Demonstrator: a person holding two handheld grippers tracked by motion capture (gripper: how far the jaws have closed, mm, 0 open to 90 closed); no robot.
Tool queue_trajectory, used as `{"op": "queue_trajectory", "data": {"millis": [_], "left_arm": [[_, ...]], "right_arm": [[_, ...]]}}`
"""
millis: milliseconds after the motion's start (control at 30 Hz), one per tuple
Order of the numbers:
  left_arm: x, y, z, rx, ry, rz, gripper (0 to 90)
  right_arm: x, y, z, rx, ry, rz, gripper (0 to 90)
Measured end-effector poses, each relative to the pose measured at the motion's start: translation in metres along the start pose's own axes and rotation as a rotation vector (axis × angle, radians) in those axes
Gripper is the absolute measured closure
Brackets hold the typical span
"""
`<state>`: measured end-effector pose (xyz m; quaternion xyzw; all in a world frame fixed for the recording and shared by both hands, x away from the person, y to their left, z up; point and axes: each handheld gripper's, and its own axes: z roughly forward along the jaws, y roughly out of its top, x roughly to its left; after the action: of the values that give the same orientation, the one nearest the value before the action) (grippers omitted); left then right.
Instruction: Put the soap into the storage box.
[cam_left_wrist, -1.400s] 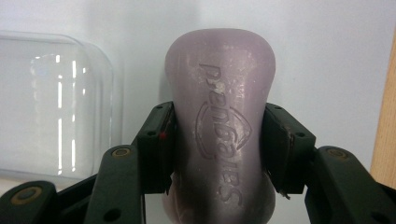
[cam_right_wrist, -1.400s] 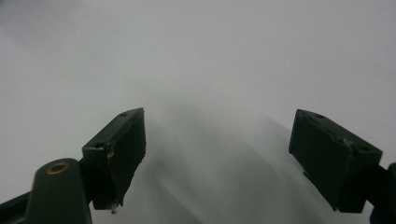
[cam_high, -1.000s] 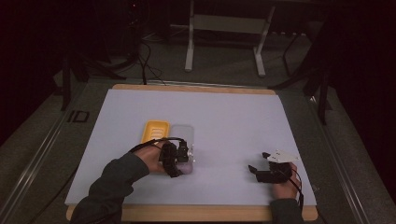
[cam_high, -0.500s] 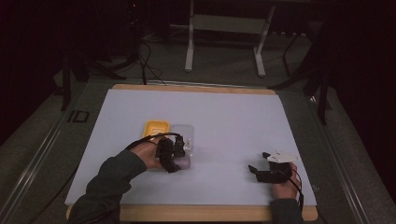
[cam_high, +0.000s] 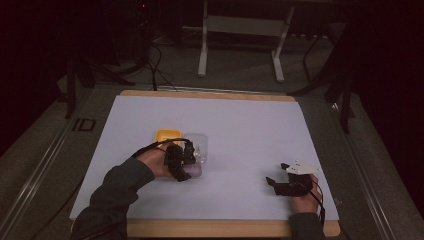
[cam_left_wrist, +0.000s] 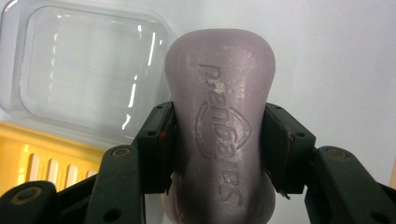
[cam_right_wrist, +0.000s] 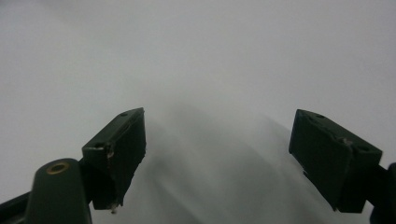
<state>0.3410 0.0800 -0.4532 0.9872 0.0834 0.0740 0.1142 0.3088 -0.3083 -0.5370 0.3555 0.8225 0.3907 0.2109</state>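
Your left gripper (cam_left_wrist: 219, 154) clamps its jaws across the lilac soap bar (cam_left_wrist: 220, 126) beside the clear lid (cam_left_wrist: 88, 65); the bar's long axis runs straight along the jaws, away from you. Your right gripper (cam_right_wrist: 217, 158) rests released on the bench (cam_high: 250, 125).

The left gripper (cam_high: 186, 161), clamped on the pale purple bar (cam_left_wrist: 223, 135), has shifted slightly toward the far edge of the desk (cam_high: 250, 125) compared with a second ago. It now overlaps the near end of the clear lid (cam_high: 200, 146), covering more of it, and sits closer to the yellow tray (cam_high: 165, 136).
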Motion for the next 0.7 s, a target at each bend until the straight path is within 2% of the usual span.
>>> {"op": "queue_trajectory", "data": {"millis": [700], "left_arm": [[0.018,-0.010,-0.011,-0.024,0.014,-0.062,49.4]], "right_arm": [[0.000,0.000,0.000,0.000,0.000,0.001,18.4]]}}
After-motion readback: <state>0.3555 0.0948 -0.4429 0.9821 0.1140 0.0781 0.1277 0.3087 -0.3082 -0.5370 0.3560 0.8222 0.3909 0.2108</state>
